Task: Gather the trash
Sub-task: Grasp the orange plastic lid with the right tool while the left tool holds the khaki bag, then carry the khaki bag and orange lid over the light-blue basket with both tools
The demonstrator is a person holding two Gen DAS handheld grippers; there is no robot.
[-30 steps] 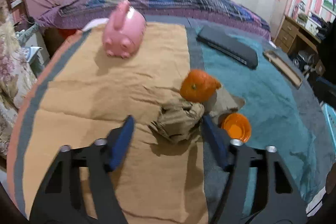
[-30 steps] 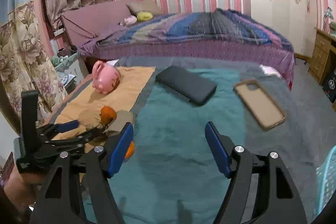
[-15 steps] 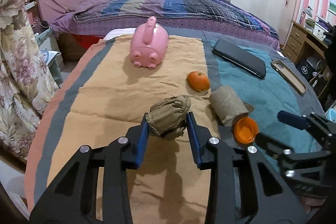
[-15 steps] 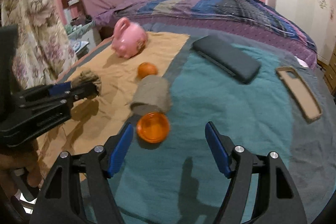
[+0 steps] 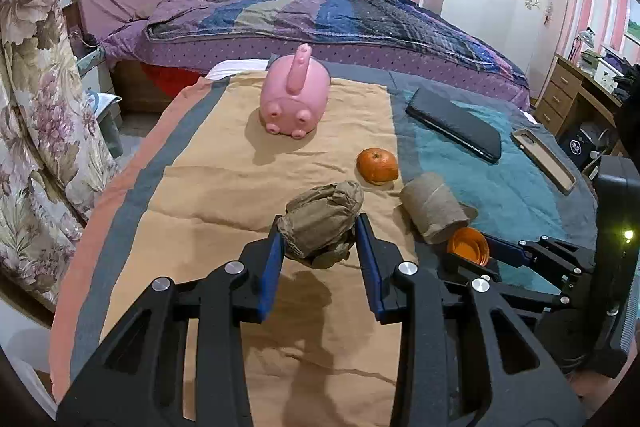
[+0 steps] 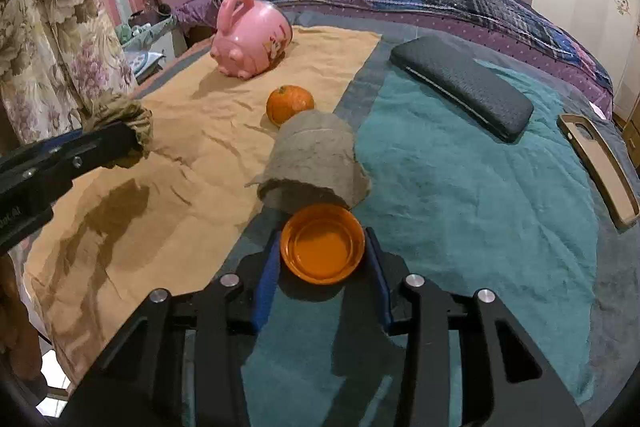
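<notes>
right gripper (image 6: 322,259) jaws closing around orange cap (image 6: 322,243), dead ahead between them; left gripper (image 5: 318,247) clenched on crumpled paper wad (image 5: 322,221), lifted.

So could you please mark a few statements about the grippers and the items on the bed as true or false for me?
1. The left gripper holds a crumpled brown paper wad clear of the blanket. True.
2. An orange lid sits between the closing fingers of the right gripper. True.
3. The pink piggy bank stands on the teal cloth. False: it is on the tan cloth.
4. The tangerine is held by a gripper. False: it lies free beside the brown paper roll.
5. The dark case lies on the teal cloth. True.
</notes>
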